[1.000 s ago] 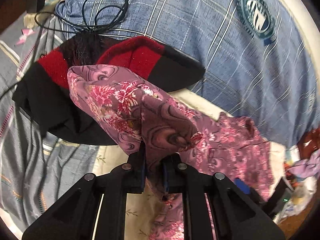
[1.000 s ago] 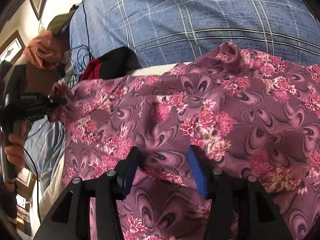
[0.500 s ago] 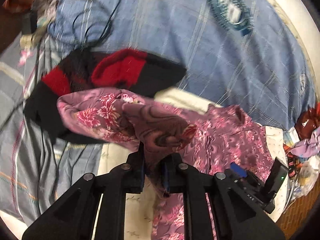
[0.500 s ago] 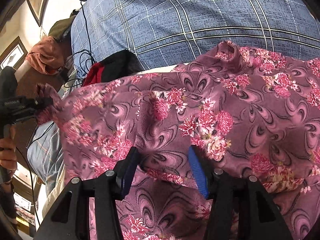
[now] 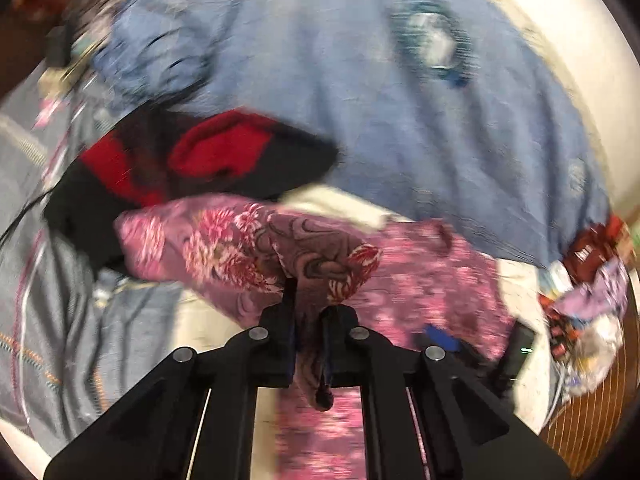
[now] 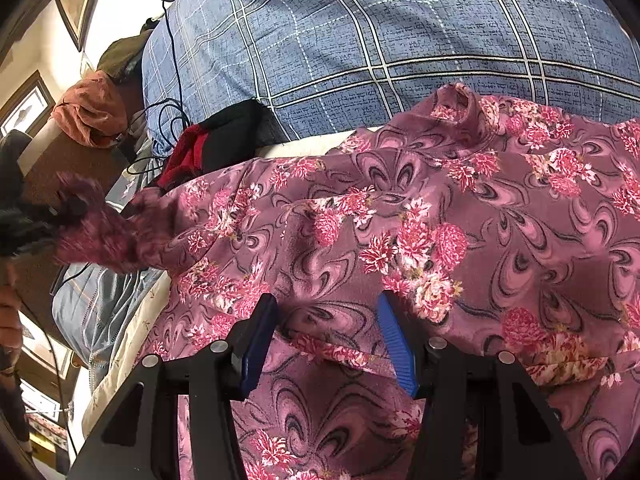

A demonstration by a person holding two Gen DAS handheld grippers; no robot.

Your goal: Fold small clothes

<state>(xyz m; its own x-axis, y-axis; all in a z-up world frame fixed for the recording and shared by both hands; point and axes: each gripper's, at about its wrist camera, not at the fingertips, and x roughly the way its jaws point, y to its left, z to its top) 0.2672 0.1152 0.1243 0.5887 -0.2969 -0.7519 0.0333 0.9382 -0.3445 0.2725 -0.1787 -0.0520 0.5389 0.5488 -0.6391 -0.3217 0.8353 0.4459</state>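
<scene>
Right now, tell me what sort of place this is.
Probably a bedroom: a blue plaid bed cover spread wide, loose clothes such as the floral garment on it, and framed pictures on the wall.

Bedroom in a home, probably: blue checked quilt point(image 6: 400, 40) spread over a cream bed sheet point(image 6: 120, 344), framed pictures point(image 6: 24, 104) on far-left wall, heaped clothes point(image 5: 208, 164).

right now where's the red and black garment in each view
Left wrist: red and black garment sits left of centre, behind the lifted floral cloth.
Right wrist: red and black garment shows upper left, peeking over the floral cloth's far edge.
Shared landmark: the blue plaid bedding with its round badge.
</scene>
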